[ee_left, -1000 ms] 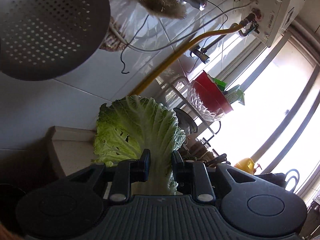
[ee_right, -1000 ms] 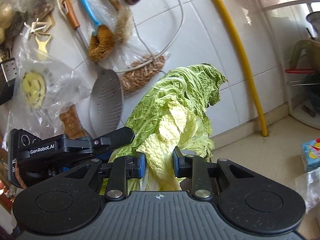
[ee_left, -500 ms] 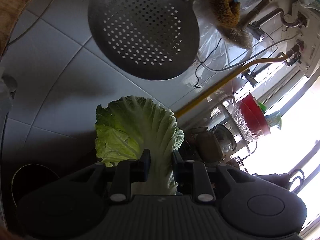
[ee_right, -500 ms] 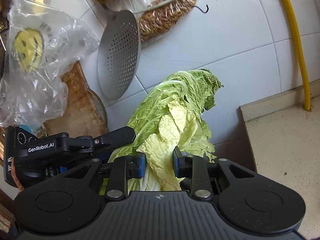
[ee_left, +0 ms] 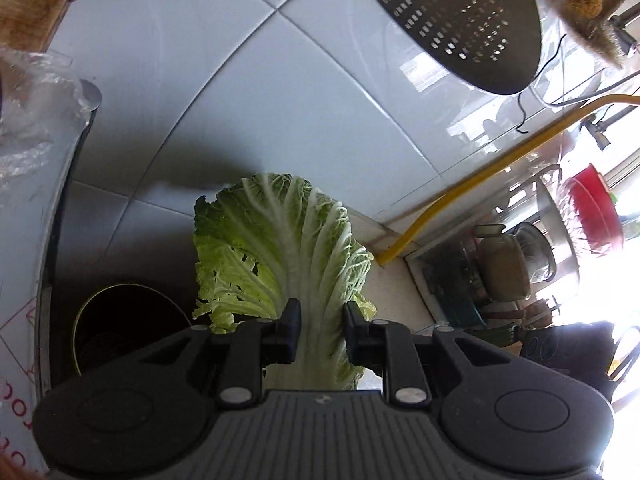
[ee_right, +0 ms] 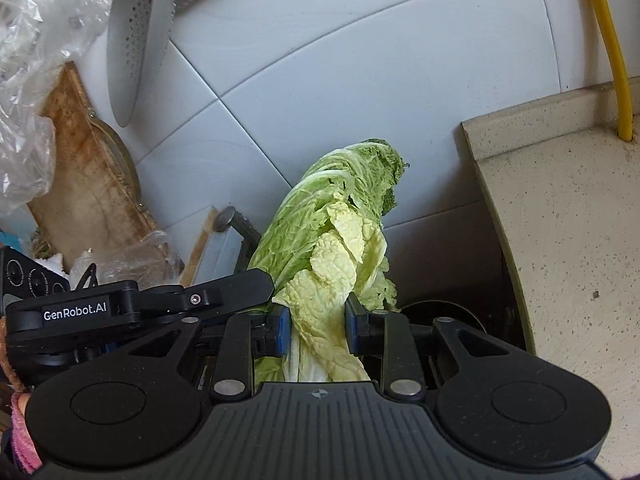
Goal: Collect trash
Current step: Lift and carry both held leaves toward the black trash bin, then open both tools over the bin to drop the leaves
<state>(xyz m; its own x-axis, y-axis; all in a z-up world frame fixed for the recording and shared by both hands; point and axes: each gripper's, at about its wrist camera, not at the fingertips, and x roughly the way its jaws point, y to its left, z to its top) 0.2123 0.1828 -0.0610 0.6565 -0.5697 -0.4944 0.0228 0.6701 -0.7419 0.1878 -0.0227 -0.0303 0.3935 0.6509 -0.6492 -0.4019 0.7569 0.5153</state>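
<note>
Tiled wall point(ee_left: 248, 92) fills the back of both views; counter point(ee_right: 568, 216) sits at right, its left edge dropping to a dark gap. Down in that gap a round dark bin point(ee_left: 120, 328) shows, lower left in left view, w/ its rim also peeking just right of the right gripper in right view.

Cabbage leaves point(ee_left: 280, 264) are the trash here: held up in the air in front of the wall, above and beside the bin mouth, not yet inside. Left gripper point(ee_left: 319, 330) is clamped on the white stem; right gripper point(ee_right: 316, 330) is clamped on the pale inner leaves of the same bunch. Left tool's arm shows just left of it in right view.

Step in hand, prob: carry leaves over the bin and let go. To do it well: keep both clamps firm till leaf tips are over the opening, lower stem-first, release both together so floppy leaves don't drape over the rim.

Room: tight. Counter edge right, chopping board point(ee_right: 92, 184) and plastic bag point(ee_right: 28, 80) left, slotted ladle point(ee_right: 136, 36) hanging above. Open space is straight down.
</note>
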